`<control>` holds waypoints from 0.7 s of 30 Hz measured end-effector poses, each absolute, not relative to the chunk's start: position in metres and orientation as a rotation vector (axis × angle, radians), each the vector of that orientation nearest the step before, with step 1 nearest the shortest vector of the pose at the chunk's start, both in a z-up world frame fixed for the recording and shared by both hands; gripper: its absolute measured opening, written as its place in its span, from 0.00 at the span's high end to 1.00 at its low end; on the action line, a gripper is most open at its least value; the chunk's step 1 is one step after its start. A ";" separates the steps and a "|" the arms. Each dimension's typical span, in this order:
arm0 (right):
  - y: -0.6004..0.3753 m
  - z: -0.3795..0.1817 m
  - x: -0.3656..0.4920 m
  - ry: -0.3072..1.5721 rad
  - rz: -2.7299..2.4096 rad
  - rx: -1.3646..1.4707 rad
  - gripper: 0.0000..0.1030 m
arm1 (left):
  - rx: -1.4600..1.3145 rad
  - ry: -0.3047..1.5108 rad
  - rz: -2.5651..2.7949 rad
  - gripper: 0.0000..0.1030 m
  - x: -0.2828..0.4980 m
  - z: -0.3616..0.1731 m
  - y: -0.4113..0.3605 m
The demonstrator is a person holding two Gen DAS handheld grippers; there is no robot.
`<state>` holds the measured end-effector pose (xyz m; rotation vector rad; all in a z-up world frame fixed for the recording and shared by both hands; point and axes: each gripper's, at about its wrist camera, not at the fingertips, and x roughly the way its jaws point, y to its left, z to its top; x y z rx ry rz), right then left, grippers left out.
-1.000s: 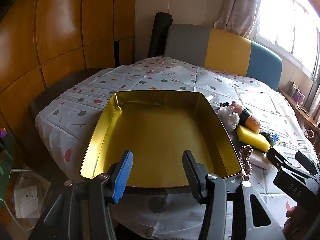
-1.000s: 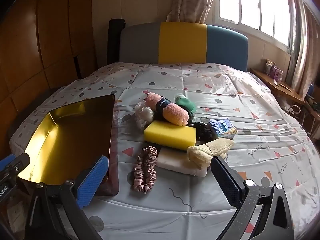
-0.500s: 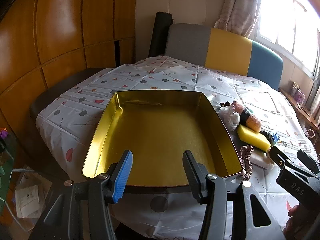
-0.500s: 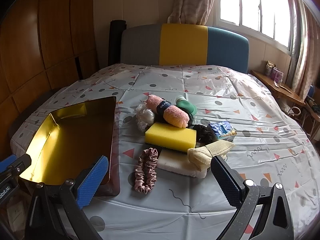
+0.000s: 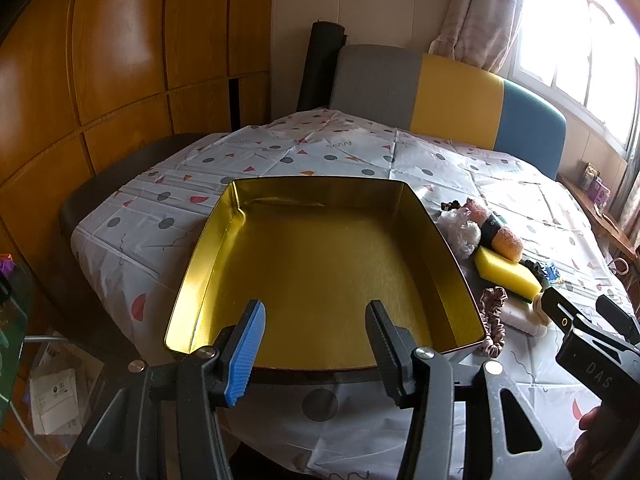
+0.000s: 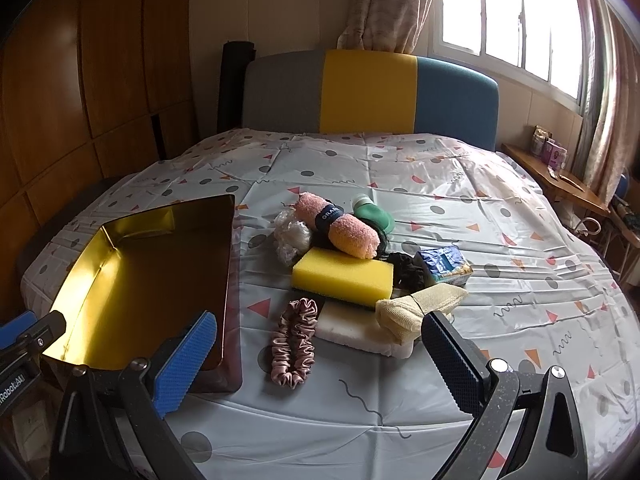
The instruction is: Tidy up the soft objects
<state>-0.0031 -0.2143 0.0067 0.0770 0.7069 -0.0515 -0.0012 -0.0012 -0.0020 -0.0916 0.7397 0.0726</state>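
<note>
A bed with a patterned sheet fills the room, its grey, yellow and blue headboard against the far wall. On the sheet sits an empty gold tin tray, and just to its right lies a heap of soft things: a yellow sponge, a pink rolled towel, a white foam block, a cream cloth and a pink scrunchie. The left gripper hovers at the tray's near rim, jaws apart, holding nothing. The right gripper hangs wide open before the heap, empty too.
</note>
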 end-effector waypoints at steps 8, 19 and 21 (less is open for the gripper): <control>-0.214 0.007 -0.003 0.705 -0.051 0.075 0.00 | -0.086 0.741 0.078 0.49 -0.002 -0.002 -0.002; -0.213 0.007 -0.004 0.707 -0.050 0.078 0.00 | -0.083 0.743 0.078 0.49 -0.003 -0.002 -0.001; -0.213 0.007 -0.004 0.706 -0.050 0.076 0.00 | -0.084 0.744 0.077 0.49 -0.002 -0.002 0.000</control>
